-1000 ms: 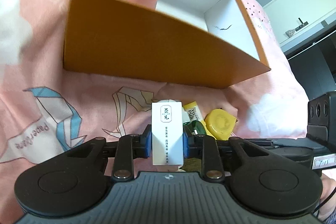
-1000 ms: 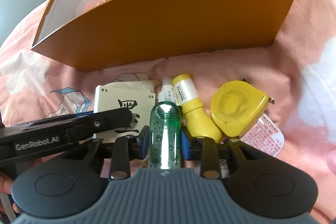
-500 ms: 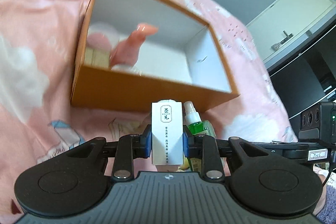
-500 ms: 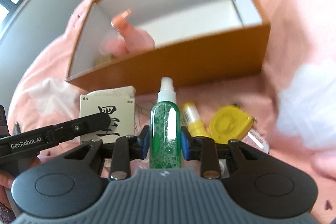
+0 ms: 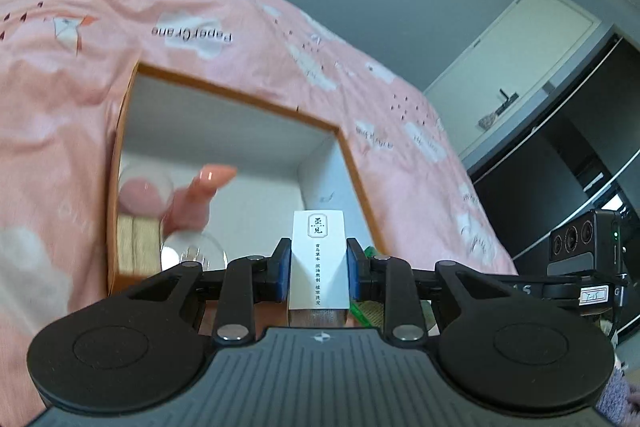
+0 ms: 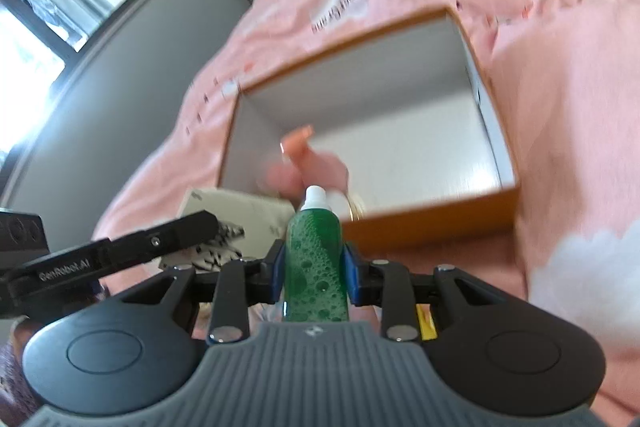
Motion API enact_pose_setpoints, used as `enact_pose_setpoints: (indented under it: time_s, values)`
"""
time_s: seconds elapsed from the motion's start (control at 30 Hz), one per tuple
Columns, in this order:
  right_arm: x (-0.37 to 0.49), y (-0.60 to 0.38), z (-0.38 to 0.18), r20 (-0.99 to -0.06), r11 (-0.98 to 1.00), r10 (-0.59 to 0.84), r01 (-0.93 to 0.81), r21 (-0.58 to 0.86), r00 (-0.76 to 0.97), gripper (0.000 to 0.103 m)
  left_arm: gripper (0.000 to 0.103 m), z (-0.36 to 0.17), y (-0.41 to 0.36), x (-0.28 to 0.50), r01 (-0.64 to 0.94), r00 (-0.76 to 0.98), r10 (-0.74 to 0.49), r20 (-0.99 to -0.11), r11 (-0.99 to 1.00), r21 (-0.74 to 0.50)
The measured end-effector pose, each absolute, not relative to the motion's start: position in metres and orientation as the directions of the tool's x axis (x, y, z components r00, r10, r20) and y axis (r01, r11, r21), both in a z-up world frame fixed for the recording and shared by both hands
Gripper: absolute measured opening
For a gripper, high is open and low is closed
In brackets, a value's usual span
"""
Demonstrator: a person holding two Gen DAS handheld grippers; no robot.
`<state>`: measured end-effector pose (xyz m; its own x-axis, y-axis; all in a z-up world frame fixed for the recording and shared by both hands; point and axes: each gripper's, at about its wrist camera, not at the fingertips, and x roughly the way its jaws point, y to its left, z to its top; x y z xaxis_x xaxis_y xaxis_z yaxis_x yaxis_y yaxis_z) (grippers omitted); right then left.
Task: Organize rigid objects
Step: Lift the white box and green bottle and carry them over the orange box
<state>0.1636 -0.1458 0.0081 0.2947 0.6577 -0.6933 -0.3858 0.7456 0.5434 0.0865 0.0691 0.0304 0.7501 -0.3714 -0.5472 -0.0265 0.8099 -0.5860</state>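
Observation:
My left gripper is shut on a small white carton with black characters, held above the near edge of an orange box with a white inside. My right gripper is shut on a green spray bottle with a white cap, held in front of the same orange box. Inside the box stand a pink pump bottle, a clear cup and a tan block. The pump bottle also shows, blurred, in the right wrist view.
The box lies on a pink bed cover with cloud and crane prints. A flat white carton with black print lies left of the box, under the left gripper's arm. A yellow item peeks below the right gripper.
Both grippers have risen and tilted over the box with their loads; the box opening now sits below and ahead. The yellow tape measure and yellow bottle have dropped out of sight.

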Motion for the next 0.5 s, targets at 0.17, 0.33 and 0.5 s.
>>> enact_pose_setpoints:
  time_s: [0.17, 0.33, 0.5]
  values:
    - [0.187, -0.149, 0.025, -0.658, 0.739, 0.672, -0.367, 0.566, 0.339, 0.029, 0.031, 0.041, 0.071, 0.110, -0.027, 0.789, -0.343, -0.510, 0.810, -0.586]
    - [0.213, -0.143, 0.022, -0.672, 0.772, 0.635, -0.333, 0.541, 0.381, 0.029, 0.031, 0.032, 0.061, 0.143, -0.047, 0.812, -0.300, -0.500, 0.821, -0.569]
    - [0.239, -0.142, 0.012, -0.687, 0.797, 0.604, -0.281, 0.535, 0.405, 0.029, 0.031, 0.012, 0.049, 0.169, -0.087, 0.824, -0.252, -0.507, 0.829, -0.552]
